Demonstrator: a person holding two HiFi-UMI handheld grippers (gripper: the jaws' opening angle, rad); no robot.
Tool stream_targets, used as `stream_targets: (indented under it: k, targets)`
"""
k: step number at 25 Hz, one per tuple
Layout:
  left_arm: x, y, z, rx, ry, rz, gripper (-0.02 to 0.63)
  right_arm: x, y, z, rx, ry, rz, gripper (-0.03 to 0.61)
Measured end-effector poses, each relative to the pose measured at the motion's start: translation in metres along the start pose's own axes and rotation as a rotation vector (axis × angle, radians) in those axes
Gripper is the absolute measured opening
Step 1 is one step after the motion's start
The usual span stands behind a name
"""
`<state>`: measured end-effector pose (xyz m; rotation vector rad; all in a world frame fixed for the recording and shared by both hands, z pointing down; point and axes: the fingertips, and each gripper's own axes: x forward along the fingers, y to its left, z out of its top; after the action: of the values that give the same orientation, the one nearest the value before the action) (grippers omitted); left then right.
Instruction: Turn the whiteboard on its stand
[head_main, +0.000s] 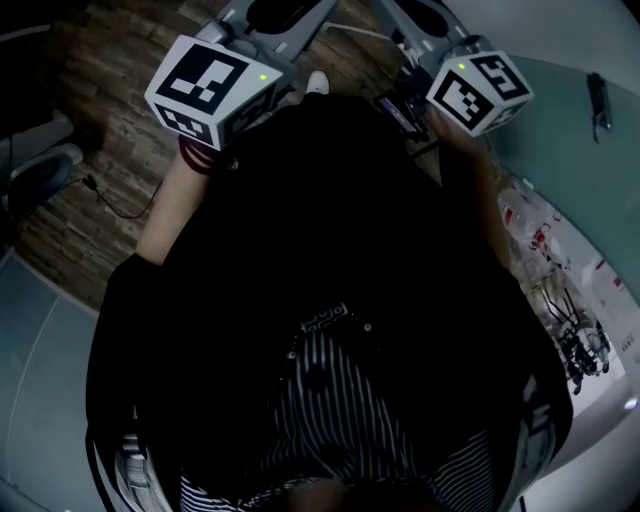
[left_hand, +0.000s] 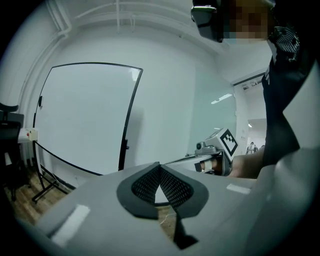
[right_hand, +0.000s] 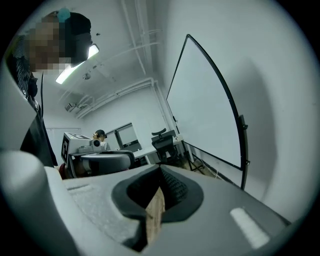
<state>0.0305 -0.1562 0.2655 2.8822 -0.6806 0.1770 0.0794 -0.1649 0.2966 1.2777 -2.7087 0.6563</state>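
The whiteboard (left_hand: 82, 117) is a large white panel in a thin black frame, standing on a black stand (left_hand: 42, 182) at the left of the left gripper view. Seen obliquely in the right gripper view, the whiteboard (right_hand: 207, 107) fills the right side, its black side post (right_hand: 243, 150) nearest. My left gripper (left_hand: 160, 169) is shut with nothing between its pads, well short of the board. My right gripper (right_hand: 160, 172) is also shut and empty, apart from the frame. In the head view both marker cubes, the left cube (head_main: 212, 88) and the right cube (head_main: 478, 92), are held in front of my chest.
Wooden floor (head_main: 110, 120) lies to my left, with a cable (head_main: 120, 205) on it. A black office chair (right_hand: 165, 140), desks with monitors (right_hand: 125, 136) and a seated person (right_hand: 100, 136) stand in the far room. A white wall (left_hand: 170, 115) runs behind the board.
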Motion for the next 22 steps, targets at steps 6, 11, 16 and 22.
stream_targets:
  k: [6, 11, 16, 22]
  targets:
    - [0.051, 0.018, 0.007, -0.023, 0.02, 0.046, -0.006, 0.003, -0.05, 0.018, 0.017, -0.021, 0.05, 0.002]
    - [0.089, 0.013, -0.009, -0.013, 0.094, 0.047, -0.005, 0.005, -0.089, 0.006, 0.06, 0.012, 0.064, 0.002]
    - [0.109, 0.019, -0.016, -0.036, 0.122, 0.052, -0.005, 0.004, -0.114, 0.004, 0.093, -0.003, 0.065, 0.002]
    - [0.117, 0.027, -0.015, -0.054, 0.114, 0.031, -0.005, 0.008, -0.123, 0.004, 0.1, 0.015, 0.055, 0.002]
